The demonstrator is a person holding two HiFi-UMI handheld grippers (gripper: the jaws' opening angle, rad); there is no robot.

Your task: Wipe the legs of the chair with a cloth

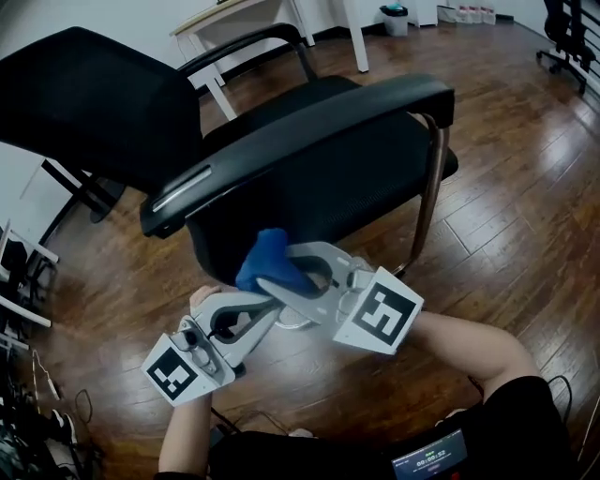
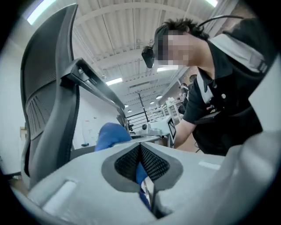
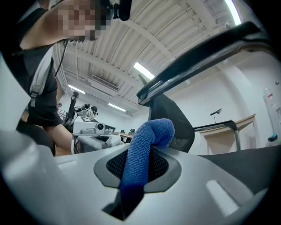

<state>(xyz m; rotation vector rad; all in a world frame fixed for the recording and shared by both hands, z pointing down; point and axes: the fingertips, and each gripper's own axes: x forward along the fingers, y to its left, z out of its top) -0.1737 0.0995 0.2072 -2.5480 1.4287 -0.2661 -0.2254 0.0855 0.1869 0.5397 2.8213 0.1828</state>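
Note:
A black mesh chair (image 1: 309, 159) stands on the wooden floor, with its chrome leg (image 1: 428, 192) at the right under the armrest (image 1: 309, 117). A blue cloth (image 1: 270, 264) is bunched in front of the seat's front edge. My right gripper (image 1: 281, 274) is shut on the cloth, which bulges up from between its pads in the right gripper view (image 3: 147, 145). My left gripper (image 1: 276, 303) comes in from the lower left, shut on a corner of the same cloth (image 2: 109, 135); a blue strip shows between its pads (image 2: 151, 165). Both grippers meet at the cloth, apart from the leg.
A white table (image 1: 246, 17) stands behind the chair. A small bin (image 1: 395, 19) and another black chair (image 1: 567, 37) are at the far right. Racks and cables (image 1: 21, 281) crowd the left edge. The person's arm (image 1: 469, 342) crosses the lower right.

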